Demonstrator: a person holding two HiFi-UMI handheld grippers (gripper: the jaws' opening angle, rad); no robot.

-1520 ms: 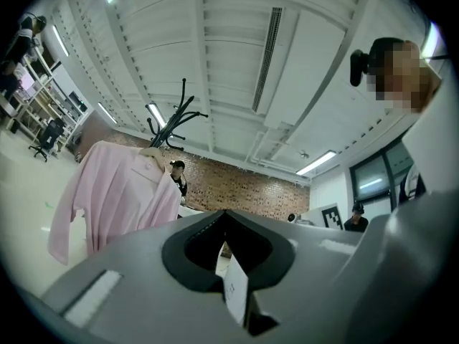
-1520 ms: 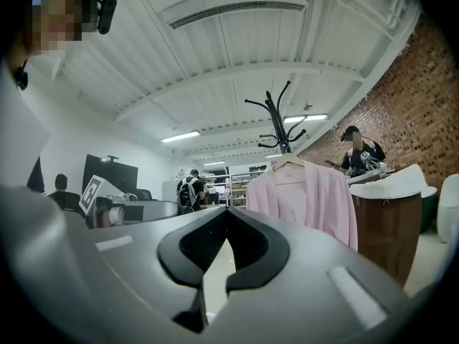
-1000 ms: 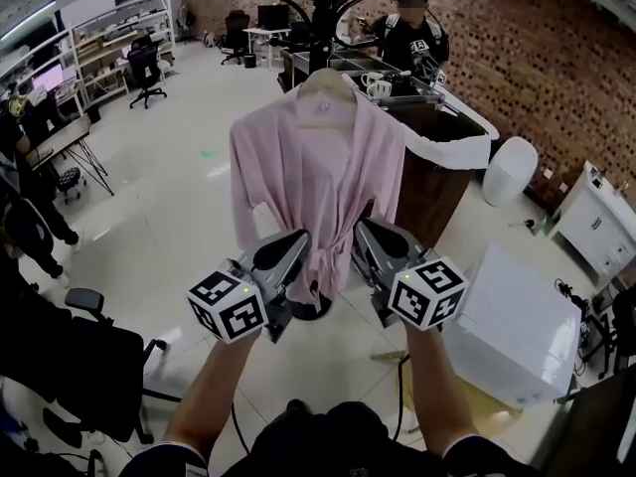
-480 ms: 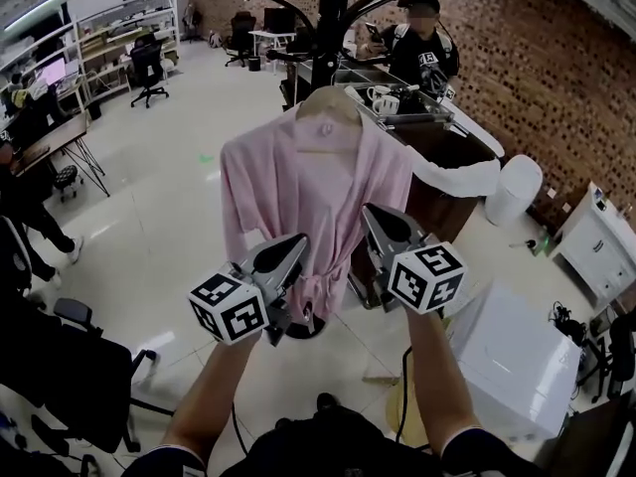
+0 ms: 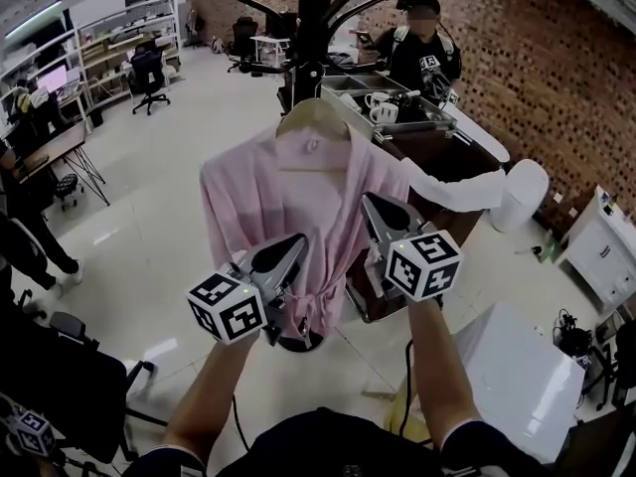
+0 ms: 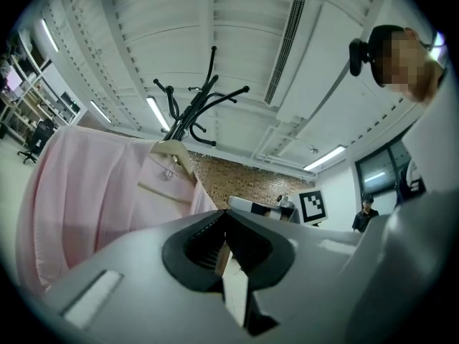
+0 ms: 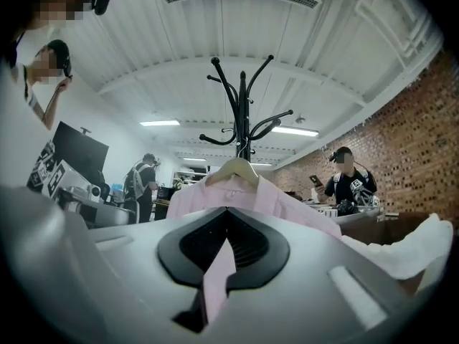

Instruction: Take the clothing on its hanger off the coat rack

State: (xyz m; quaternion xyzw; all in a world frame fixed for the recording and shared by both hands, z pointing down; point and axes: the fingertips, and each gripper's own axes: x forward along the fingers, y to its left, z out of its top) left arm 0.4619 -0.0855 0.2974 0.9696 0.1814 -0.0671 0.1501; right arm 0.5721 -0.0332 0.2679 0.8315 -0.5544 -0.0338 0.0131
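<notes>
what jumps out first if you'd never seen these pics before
A pink robe on a wooden hanger hangs from the black coat rack in the middle of the head view. Just below it, the left gripper and right gripper point toward it with their jaws together. At upper right a person stands in front of a brick wall.

Pink robe (image 6: 86,199) on hanger (image 6: 172,153) below coat rack (image 6: 193,113); hand-held gripper (image 6: 224,213) jaws together.
</notes>
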